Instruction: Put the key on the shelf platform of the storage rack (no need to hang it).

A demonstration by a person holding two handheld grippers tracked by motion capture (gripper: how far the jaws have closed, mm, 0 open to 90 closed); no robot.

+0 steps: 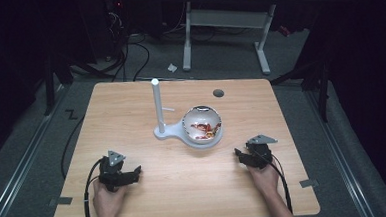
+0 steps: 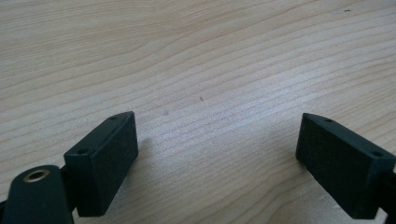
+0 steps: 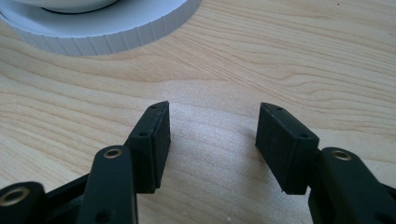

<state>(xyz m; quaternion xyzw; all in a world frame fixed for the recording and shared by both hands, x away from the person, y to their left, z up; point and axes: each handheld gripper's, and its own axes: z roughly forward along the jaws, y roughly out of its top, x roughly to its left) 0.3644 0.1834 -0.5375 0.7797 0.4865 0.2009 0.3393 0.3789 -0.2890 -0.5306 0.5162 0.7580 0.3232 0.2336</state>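
No step is judged begun. The left tool (image 1: 132,173) and right tool (image 1: 239,154) are rested near the table's (image 1: 151,201) front edge, both released and empty. A bowl (image 1: 202,123) is seated on a white stand (image 1: 157,108) mid-table; an approach toward it is likely called for.

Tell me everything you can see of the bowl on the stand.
The bowl is white and glossy with a red-and-orange pattern inside and a dark rim. It sits tipped, its opening facing the person, on the round ribbed base of a white stand beside the upright post, mid-table. Neither gripper touches it.
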